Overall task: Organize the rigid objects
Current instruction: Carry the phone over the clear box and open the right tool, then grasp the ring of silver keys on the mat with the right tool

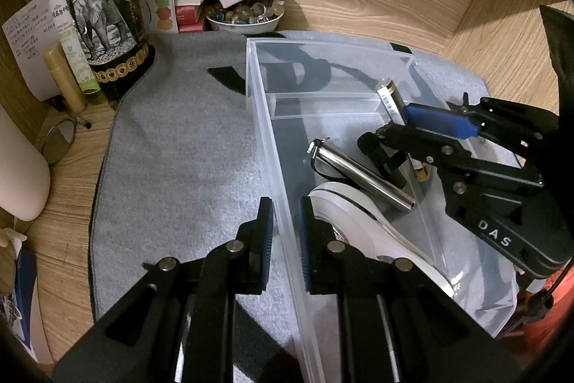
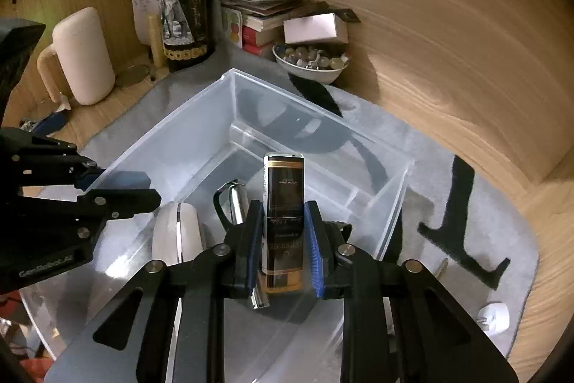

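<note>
Clear bin [image 2: 229,117] holding metal cylinder [image 1: 362,173], white disc [image 1: 355,214]; right gripper [image 2: 283,239] clamping tube [image 2: 283,203]; left gripper [image 1: 285,239] pinching bin wall

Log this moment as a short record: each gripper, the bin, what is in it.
left gripper: astride the clear bin near wall, gripping it
right gripper: shut on the black-and-gold tube, over the bin
bin contents: silver cylinder, white round device
bin rests on: grey mat
</note>
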Demonstrator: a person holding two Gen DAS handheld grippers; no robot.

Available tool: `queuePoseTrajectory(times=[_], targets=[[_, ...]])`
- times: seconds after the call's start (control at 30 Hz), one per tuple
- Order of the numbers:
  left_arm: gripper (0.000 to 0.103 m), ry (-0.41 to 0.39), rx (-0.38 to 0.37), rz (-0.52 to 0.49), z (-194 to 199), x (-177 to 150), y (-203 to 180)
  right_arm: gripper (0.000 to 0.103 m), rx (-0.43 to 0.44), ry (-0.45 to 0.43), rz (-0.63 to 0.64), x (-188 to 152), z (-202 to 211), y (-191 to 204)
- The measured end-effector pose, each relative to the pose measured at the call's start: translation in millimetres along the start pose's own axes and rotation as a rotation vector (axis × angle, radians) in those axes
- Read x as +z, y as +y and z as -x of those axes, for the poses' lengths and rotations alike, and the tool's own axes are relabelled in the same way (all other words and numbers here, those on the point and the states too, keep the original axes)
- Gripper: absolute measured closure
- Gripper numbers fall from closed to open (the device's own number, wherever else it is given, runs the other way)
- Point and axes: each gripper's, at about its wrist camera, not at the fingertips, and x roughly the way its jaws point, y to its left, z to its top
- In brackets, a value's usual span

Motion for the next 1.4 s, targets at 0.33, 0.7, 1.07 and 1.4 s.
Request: queuePoseTrajectory(times=[0.33,0.7,1.07,1.4], targets=[[0.09,0.0,0.001,0.0,0,0,0,0.06,0.012,-0.049,-0.036,2,20,-8],[0.09,0.0,0.0,0.0,0,0,0,0.048,-0.044,-0.174,-0.097,2,73,-34],[0.09,-0.001,0.001,-0.001,0,0,0,0.048,-0.139,-0.169,-0.235,-17,89,-85],[0.09,-0.001,0.0,-0.001,0,0,0,0.048,-0.156,-0.002,-0.321,-55,35,-114]])
